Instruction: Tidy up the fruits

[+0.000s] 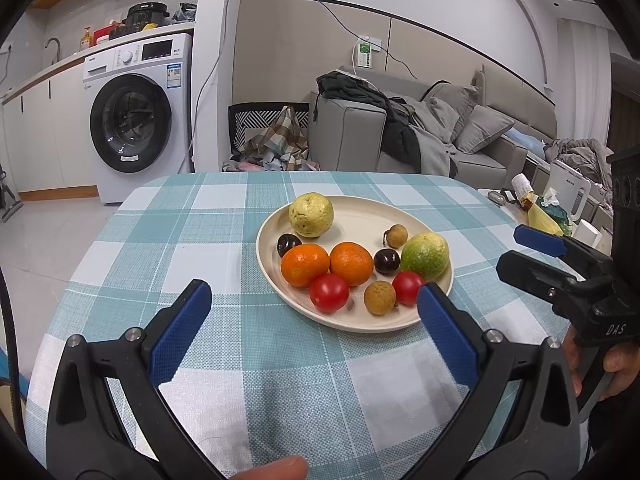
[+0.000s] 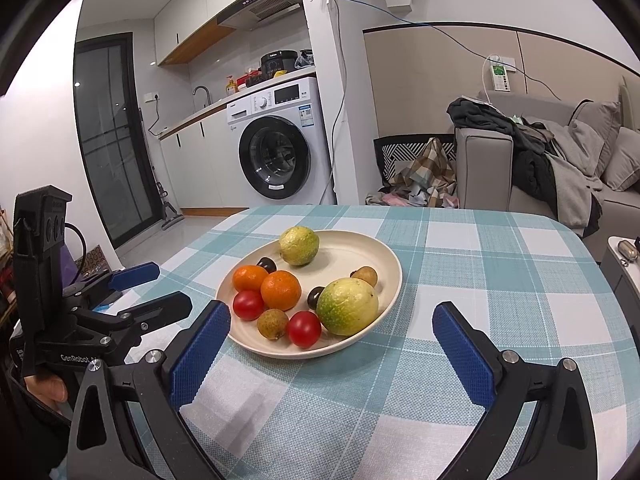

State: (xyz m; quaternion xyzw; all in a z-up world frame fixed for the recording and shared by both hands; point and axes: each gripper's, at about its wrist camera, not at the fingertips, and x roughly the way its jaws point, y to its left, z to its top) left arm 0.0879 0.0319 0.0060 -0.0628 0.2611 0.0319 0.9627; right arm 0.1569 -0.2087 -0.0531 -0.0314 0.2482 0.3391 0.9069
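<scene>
A cream plate (image 1: 360, 208) (image 2: 360, 248) on the checked tablecloth holds the fruit: two oranges (image 1: 305, 265) (image 2: 281, 290), two red tomatoes (image 1: 329, 293) (image 2: 304, 329), two yellow-green guavas (image 1: 311, 215) (image 2: 347, 306), two brown longans (image 1: 380, 298) (image 2: 273, 323) and two dark cherries (image 1: 387, 261) (image 2: 267, 265). My left gripper (image 1: 314, 302) is open and empty, just short of the plate's near rim. My right gripper (image 2: 332, 322) is open and empty, also near the plate's near rim. Each gripper shows in the other's view, the right one (image 1: 536, 248) and the left one (image 2: 152, 288).
The table (image 1: 224, 240) (image 2: 480, 272) has rounded far corners. A side stand (image 1: 560, 208) with a kettle, tissues and cups is at its right. A washing machine (image 2: 276, 144), laundry basket and grey sofa (image 1: 440, 128) are behind.
</scene>
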